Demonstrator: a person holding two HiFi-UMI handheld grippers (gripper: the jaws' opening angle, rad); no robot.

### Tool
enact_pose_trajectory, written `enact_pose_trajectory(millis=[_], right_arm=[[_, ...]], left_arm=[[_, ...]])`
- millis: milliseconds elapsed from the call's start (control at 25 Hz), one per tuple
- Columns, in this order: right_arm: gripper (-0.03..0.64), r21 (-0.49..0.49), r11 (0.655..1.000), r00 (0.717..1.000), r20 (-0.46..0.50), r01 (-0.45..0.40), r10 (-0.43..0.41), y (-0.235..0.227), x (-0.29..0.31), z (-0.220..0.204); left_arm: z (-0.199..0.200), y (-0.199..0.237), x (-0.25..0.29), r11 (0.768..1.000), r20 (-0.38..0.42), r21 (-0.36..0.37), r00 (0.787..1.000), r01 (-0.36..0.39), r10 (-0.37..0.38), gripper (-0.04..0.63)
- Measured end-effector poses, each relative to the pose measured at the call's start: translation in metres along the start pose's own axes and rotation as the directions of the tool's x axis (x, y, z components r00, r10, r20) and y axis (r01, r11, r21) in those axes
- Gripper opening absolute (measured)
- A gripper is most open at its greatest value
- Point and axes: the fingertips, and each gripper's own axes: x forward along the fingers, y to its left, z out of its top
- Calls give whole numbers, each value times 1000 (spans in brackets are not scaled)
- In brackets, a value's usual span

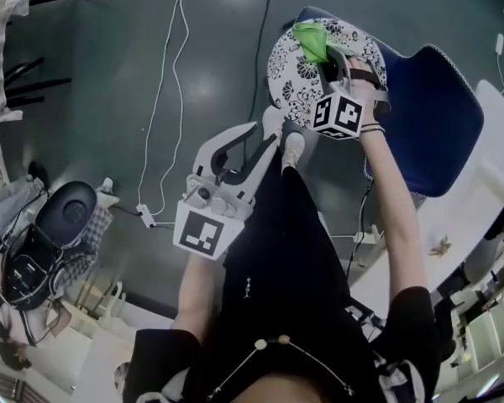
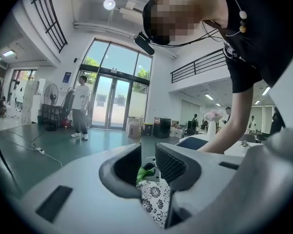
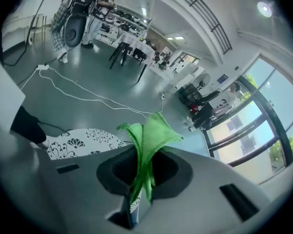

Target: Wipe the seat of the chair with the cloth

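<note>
Right gripper view shows your right gripper (image 3: 138, 182) squeezing the soft, floppy cloth (image 3: 150, 134) mid-frame by its bunched middle; your left gripper (image 2: 147, 165) gapes empty.

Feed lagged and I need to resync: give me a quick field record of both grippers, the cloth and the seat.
left gripper: jaws apart, empty, held short of the seat
right gripper: shut on the cloth
cloth: green, bunched, over the seat's far edge
seat: round, black-and-white floral pattern
cloth-to-seat contact: cannot tell
</note>
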Motion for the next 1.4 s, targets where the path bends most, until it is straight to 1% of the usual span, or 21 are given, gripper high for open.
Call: enact_pose_trajectory(millis=[80, 160, 280, 400, 640, 800, 1120, 1400], right_arm=[[51, -81, 997, 1000, -17, -12, 10, 12, 31, -7], [51, -154, 988, 1000, -23, -6, 3, 22, 53, -15], [51, -256, 967, 1000, -21, 16, -22, 35, 80, -25], [51, -329, 944, 1000, -19, 7, -14, 51, 104, -37], [51, -356, 934, 999, -29, -45, 37, 73, 146, -52], [51, -343, 935, 996, -35, -90, 83, 84, 161, -52], [51, -358, 921, 988, -40, -156, 152, 110, 155, -58], [51, -397, 891, 973, -34, -221, 227, 154, 134, -63]], left_arm=[[-17, 4, 6, 999, -25, -33, 1000, 8, -9, 81], [-34, 2, 7, 998, -47, -65, 999, 7, -10, 81], [-62, 1, 5, 993, -82, -115, 997, -5, -4, 81], [-85, 2, 3, 990, -119, -139, 993, -17, 0, 81], [-96, 13, 0, 994, -156, -103, 987, -48, 32, 81], [-92, 21, -1, 988, -132, -135, 990, -69, 51, 81], [-90, 18, -1, 982, -110, -176, 993, -69, 50, 81], [-92, 18, 2, 984, -117, -163, 992, -67, 49, 81]])
